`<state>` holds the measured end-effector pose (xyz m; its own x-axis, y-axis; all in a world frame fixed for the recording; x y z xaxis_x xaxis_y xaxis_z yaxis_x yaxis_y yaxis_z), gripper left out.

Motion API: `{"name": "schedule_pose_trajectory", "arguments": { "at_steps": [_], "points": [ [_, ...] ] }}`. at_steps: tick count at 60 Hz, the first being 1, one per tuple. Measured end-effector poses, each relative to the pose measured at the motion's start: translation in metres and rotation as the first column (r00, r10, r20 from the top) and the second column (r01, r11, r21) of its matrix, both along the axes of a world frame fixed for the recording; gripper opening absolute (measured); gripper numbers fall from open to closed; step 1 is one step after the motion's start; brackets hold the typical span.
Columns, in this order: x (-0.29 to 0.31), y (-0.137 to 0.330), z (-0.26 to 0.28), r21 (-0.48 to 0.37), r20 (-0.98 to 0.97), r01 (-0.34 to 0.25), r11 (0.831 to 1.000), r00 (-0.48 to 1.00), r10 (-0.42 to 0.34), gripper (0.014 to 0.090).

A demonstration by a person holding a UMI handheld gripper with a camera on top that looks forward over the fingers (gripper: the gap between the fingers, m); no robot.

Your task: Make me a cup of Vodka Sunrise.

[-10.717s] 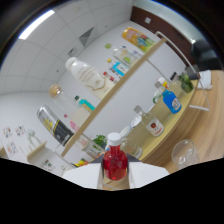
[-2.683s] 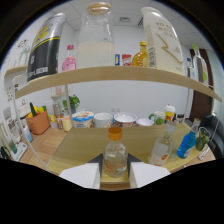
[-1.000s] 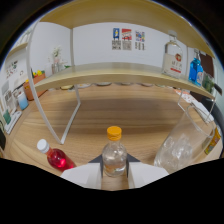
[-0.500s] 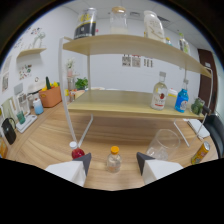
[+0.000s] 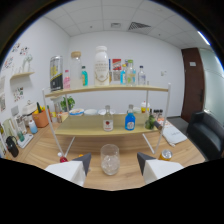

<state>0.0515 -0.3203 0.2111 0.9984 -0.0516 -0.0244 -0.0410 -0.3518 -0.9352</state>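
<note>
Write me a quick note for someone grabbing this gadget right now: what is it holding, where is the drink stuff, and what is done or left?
Gripper: open and holding nothing.
A clear glass stands on the wooden table between the fingers, with a gap at each side. It seems to hold ice; I cannot tell if there is any liquid.
A red-capped bottle shows just beside the left finger, mostly hidden.
On the lower shelf beyond: a clear bottle with a red label and a blue bottle. More bottles stand on the top shelf.
Done: glass is set out.
Left: probably the remaining pours and finishing; check what has gone in.
</note>
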Motion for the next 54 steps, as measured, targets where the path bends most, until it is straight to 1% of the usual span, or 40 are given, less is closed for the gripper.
{"name": "schedule_pose_trajectory", "arguments": {
  "at_steps": [7, 13, 17, 24, 26, 30, 35, 38, 41, 46, 47, 50, 54],
  "points": [
    [0.033, 0.033, 0.07, 0.099, 0.018, 0.014, 0.995, 1.0, -0.016, 0.0865],
    [0.054, 0.071, 0.124, 0.167, 0.012, 0.015, 0.986, 1.0, -0.017, 0.0859],
    [0.062, 0.099, 0.152, 0.209, 0.004, 0.002, 0.978, 1.0, -0.003, 0.0859],
    [0.07, 0.147, 0.176, 0.24, 0.004, -0.012, 0.971, 1.0, 0.011, 0.0841],
    [0.072, 0.159, 0.177, 0.24, 0.008, -0.016, 0.971, 1.0, 0.015, 0.0836],
    [0.076, 0.181, 0.169, 0.221, 0.006, -0.006, 0.975, 1.0, 0.005, 0.0801],
    [0.08, 0.202, 0.157, 0.172, -0.009, -0.002, 0.985, 1.0, 0.004, 0.0741],
    [0.075, 0.211, 0.149, 0.142, -0.022, -0.023, 0.99, 0.999, 0.026, 0.0674],
    [0.073, 0.216, 0.144, 0.125, -0.02, -0.034, 0.992, 0.999, 0.036, 0.0575],
    [0.076, 0.221, 0.146, 0.147, -0.003, -0.024, 0.989, 1.0, 0.025, 0.039],
    [0.076, 0.221, 0.148, 0.152, 0.0, -0.022, 0.988, 1.0, 0.022, 0.0376],
    [0.077, 0.22, 0.147, 0.148, 0.007, -0.013, 0.989, 1.0, 0.012, 0.0373],
    [0.076, 0.22, 0.148, 0.146, 0.018, -0.021, 0.989, 1.0, 0.019, 0.0366]
  ]
}}
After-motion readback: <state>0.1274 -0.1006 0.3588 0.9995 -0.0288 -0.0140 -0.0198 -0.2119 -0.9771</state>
